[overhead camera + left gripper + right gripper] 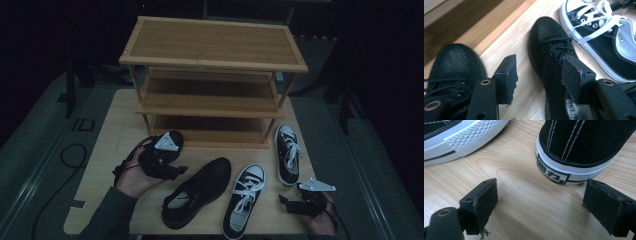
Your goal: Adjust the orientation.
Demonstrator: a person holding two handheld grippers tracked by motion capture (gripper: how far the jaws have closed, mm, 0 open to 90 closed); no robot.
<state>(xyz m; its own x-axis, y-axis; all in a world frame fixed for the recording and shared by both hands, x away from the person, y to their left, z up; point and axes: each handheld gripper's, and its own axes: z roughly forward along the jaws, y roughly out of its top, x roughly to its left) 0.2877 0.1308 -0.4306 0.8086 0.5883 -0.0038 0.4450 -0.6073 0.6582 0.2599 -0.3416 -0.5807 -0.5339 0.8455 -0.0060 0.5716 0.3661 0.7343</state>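
- The left gripper (pixel 176 171), jaws apart, is held in front of the rack (pixel 212 65), just left of the black shoe (pixel 197 192); a low approach could shove it away.
- The right gripper (pixel 285 202), jaws apart, is held behind a sneaker's heel (pixel 564 170); that rounded heel could slip out.

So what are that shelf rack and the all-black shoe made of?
The shelf rack looks like light wood, maybe bamboo: slatted grain, matte finish. The all-black shoe seems to be woven mesh fabric, going by its fine ribbed toe texture, with cord laces.
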